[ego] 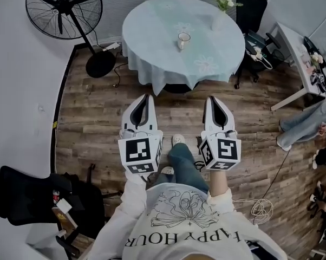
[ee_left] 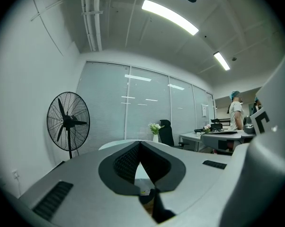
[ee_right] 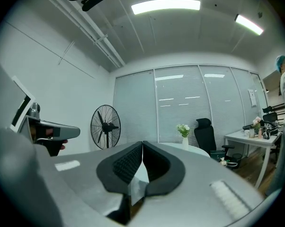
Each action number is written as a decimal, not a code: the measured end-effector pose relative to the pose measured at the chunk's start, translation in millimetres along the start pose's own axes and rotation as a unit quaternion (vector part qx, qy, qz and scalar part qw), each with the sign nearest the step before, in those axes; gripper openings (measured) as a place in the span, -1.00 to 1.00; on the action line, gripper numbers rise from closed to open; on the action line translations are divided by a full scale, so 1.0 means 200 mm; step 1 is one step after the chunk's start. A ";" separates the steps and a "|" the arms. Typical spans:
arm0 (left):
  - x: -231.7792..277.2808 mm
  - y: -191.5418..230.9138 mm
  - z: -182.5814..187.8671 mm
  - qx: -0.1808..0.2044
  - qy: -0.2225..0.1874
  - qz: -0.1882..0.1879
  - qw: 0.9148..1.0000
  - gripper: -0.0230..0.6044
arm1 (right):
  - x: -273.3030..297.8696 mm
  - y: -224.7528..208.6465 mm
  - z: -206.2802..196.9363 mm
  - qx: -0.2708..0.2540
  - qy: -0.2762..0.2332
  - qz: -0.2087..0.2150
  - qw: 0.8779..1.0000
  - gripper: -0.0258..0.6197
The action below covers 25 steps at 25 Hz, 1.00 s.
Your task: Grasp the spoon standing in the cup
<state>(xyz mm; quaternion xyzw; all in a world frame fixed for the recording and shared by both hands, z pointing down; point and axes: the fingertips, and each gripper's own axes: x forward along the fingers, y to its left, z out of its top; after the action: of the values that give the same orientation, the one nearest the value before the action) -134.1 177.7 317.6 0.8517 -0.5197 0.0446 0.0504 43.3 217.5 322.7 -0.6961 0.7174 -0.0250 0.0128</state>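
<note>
Two closed grippers (ego: 148, 97) (ego: 212, 98), parallel, pointing forward.

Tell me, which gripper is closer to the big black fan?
Left. The left gripper hangs over the wooden floor, to the right of the fan. The right gripper is level with it but farther right, so farther from the fan.
</note>
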 end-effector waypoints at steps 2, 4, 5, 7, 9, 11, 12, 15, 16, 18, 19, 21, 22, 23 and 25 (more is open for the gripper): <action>0.07 0.01 0.00 0.002 0.000 0.003 1.000 -0.92 | 0.07 -0.03 0.00 0.000 -0.001 0.003 1.000 -0.88; 0.14 0.02 0.00 0.002 0.001 0.007 1.000 -0.92 | 0.15 -0.06 0.00 0.001 -0.003 0.006 1.000 -0.87; 0.19 0.02 0.01 0.002 0.001 0.008 1.000 -0.92 | 0.19 -0.08 0.01 0.001 -0.004 0.009 1.000 -0.87; 0.28 0.02 0.03 0.000 -0.001 0.013 1.000 -0.92 | 0.28 -0.12 0.02 0.000 -0.006 0.017 1.000 -0.83; 0.37 0.02 0.05 0.000 -0.003 0.015 1.000 -0.92 | 0.37 -0.16 0.03 -0.001 -0.008 0.024 1.000 -0.83; 0.46 0.02 0.06 0.001 -0.005 0.018 1.000 -0.92 | 0.47 -0.20 0.04 -0.001 -0.010 0.030 1.000 -0.83; 0.50 0.02 0.07 0.002 -0.004 0.020 1.000 -0.92 | 0.52 -0.22 0.04 0.000 -0.010 0.033 0.999 -0.82; 0.64 0.04 0.10 0.002 -0.003 0.030 1.000 -0.92 | 0.68 -0.28 0.05 0.004 -0.010 0.042 0.999 -0.76; 0.69 0.04 0.11 0.003 -0.004 0.032 0.999 -0.92 | 0.73 -0.30 0.06 0.005 -0.010 0.044 0.999 -0.76; 0.78 0.06 0.13 0.003 -0.003 0.038 0.999 -0.92 | 0.82 -0.34 0.06 0.006 -0.008 0.050 0.999 -0.76; 0.83 0.06 0.13 0.003 -0.002 0.042 0.999 -0.92 | 0.87 -0.35 0.06 0.007 -0.007 0.054 0.998 -0.73; 0.92 0.07 0.15 0.004 -0.003 0.046 0.999 -0.92 | 0.97 -0.39 0.06 0.007 -0.004 0.061 0.998 -0.71; 0.97 0.08 0.16 0.005 -0.004 0.048 0.999 -0.92 | 1.02 -0.40 0.06 0.007 -0.003 0.064 0.998 -0.71; 1.01 0.08 0.17 0.006 -0.004 0.050 0.999 -0.92 | 1.07 -0.42 0.06 0.006 -0.003 0.067 0.998 -0.70; 1.09 0.09 0.17 0.006 -0.002 0.054 0.999 -0.92 | 1.16 -0.45 0.06 0.007 -0.002 0.071 0.997 -0.68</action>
<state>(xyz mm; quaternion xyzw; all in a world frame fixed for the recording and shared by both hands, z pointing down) -49.5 -27.8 312.1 0.8230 -0.5644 0.0488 0.0415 126.9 -16.4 320.3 -0.6429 0.7652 -0.0278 0.0204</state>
